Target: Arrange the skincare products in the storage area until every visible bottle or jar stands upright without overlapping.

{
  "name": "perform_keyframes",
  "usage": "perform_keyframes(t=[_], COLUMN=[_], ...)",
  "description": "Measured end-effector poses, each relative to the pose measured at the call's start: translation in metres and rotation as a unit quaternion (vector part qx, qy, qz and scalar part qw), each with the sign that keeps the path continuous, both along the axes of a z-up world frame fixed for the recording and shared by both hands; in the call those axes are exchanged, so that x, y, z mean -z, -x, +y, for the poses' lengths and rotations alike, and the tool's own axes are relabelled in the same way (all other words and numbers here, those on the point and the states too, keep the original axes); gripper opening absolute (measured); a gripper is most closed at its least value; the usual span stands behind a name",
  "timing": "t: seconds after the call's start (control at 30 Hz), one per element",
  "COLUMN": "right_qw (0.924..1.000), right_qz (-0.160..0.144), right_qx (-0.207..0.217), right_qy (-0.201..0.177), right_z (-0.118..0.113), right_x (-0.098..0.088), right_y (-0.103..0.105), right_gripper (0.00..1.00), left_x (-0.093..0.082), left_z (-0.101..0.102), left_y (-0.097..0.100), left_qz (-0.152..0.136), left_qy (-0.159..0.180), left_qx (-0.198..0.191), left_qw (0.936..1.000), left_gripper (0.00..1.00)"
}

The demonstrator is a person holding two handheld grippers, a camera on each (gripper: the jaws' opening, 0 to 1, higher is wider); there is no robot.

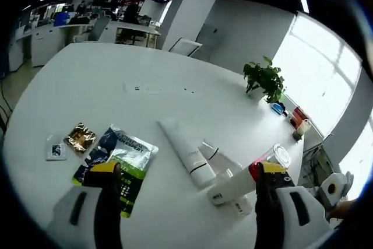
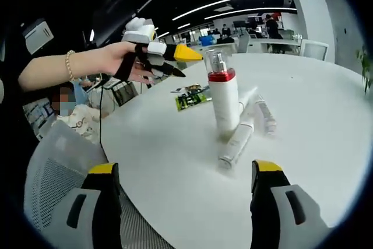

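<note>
White tabletop (image 1: 175,86) spreads across the left gripper view. The left gripper (image 1: 186,182) rises from 6 o'clock with its jaws wide apart and nothing between them. A long white tube (image 1: 182,147) lies flat near the centre, running toward 11 o'clock. Just beside it, toward 4 o'clock, a shorter tube (image 1: 218,158) lies flat, and a pump bottle (image 1: 245,180) with a red collar and clear cap sits tilted in this view, close to the right jaw's tip. Foil sachets (image 1: 116,158) lie at 8 o'clock, well apart from the tubes. A potted plant (image 1: 265,80) stands at 2 o'clock; the pot's contents beyond the leaves are too small to tell.

In the right gripper view the right gripper (image 2: 185,170) also comes up from 6 o'clock, jaws wide, empty. The pump bottle (image 2: 224,97) stands upright at the centre; what it holds cannot be told. Tubes (image 2: 239,141) lie flat against its base, toward 5 o'clock. At 10 o'clock a hand (image 2: 119,59) holds the left gripper (image 2: 166,56) above the table, its yellow-tipped jaws pointing at the bottle's cap.
</note>
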State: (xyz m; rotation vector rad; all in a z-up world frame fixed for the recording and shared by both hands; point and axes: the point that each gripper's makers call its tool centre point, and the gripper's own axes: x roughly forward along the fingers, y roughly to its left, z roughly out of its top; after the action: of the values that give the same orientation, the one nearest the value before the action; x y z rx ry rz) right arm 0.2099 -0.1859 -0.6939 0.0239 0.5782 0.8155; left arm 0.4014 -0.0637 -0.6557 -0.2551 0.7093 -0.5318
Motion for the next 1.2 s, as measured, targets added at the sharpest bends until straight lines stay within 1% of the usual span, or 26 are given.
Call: perform_keyframes(t=[0.03, 0.07, 0.1, 0.13, 0.17, 0.2, 0.33, 0.37, 0.4, 0.5, 0.63, 0.73, 0.87, 0.97, 1.0, 1.1, 1.2], right_qw=[1.0, 1.0, 1.0, 1.0, 1.0, 1.0, 0.9999, 0.9999, 0.9999, 0.9999, 0.9998, 0.9997, 0.9996, 0.9995, 0.9995, 0.9994, 0.9993], right_qz=[0.0, -0.001, -0.001, 0.0, 0.0, 0.0, 0.005, 0.006, 0.009, 0.013, 0.017, 0.019, 0.023, 0.026, 0.026, 0.026, 0.027], right_qx=[0.0, -0.002, -0.002, -0.003, -0.003, -0.003, 0.002, 0.004, 0.006, 0.008, 0.006, 0.011, 0.017, 0.018, 0.019, 0.02, 0.024], right_qy=[0.0, 0.002, 0.004, 0.006, 0.007, 0.008, 0.01, 0.009, 0.008, 0.008, 0.01, 0.007, 0.006, 0.007, 0.007, 0.009, 0.009], right_z=[0.0, 0.0, 0.0, 0.0, 0.0, -0.001, -0.004, -0.005, -0.006, -0.006, -0.006, -0.007, -0.009, -0.01, -0.01, -0.011, -0.012], right_x=[0.0, 0.001, 0.001, 0.001, 0.002, 0.002, 0.004, 0.005, 0.005, 0.006, 0.008, 0.009, 0.01, 0.012, 0.012, 0.013, 0.013], right_y=[0.0, 0.0, 0.001, 0.001, 0.001, 0.001, 0.0, 0.0, -0.001, -0.001, 0.0, -0.001, -0.001, -0.001, -0.002, -0.001, -0.002], right_gripper=[0.93, 0.93, 0.93, 0.93, 0.93, 0.93, 0.93, 0.93, 0.93, 0.92, 0.92, 0.92, 0.92, 0.92, 0.92, 0.92, 0.91], left_x=[0.002, 0.003, 0.004, 0.011, 0.012, 0.014, 0.023, 0.026, 0.027, 0.035, 0.043, 0.052, 0.061, 0.069, 0.074, 0.083, 0.093], left_z=[-0.003, -0.011, -0.014, -0.015, -0.016, -0.022, -0.034, -0.037, -0.04, -0.049, -0.055, -0.059, -0.061, -0.063, -0.062, -0.066, -0.066], left_y=[-0.002, -0.002, -0.003, -0.01, -0.012, -0.011, -0.017, -0.018, -0.02, -0.027, -0.036, -0.046, -0.053, -0.058, -0.056, -0.056, -0.06], left_qz=[0.002, 0.004, 0.006, 0.008, 0.008, 0.01, 0.015, 0.017, 0.016, 0.028, 0.03, 0.033, 0.039, 0.044, 0.053, 0.061, 0.062], left_qy=[-0.001, -0.001, -0.003, -0.006, -0.007, -0.012, -0.034, -0.041, -0.044, -0.051, -0.065, -0.081, -0.098, -0.12, -0.137, -0.16, -0.192], left_qx=[0.002, 0.006, 0.007, 0.01, 0.012, 0.016, 0.031, 0.033, 0.037, 0.043, 0.049, 0.057, 0.058, 0.065, 0.073, 0.087, 0.1], left_qw=[1.0, 1.0, 1.0, 0.9999, 0.9999, 0.9998, 0.9988, 0.9985, 0.9982, 0.9974, 0.9962, 0.9945, 0.9928, 0.9896, 0.9865, 0.9814, 0.9743], left_gripper=[0.88, 0.88, 0.87, 0.87, 0.86, 0.85, 0.84, 0.83, 0.81, 0.8, 0.8, 0.79, 0.77, 0.75, 0.73, 0.73, 0.71])
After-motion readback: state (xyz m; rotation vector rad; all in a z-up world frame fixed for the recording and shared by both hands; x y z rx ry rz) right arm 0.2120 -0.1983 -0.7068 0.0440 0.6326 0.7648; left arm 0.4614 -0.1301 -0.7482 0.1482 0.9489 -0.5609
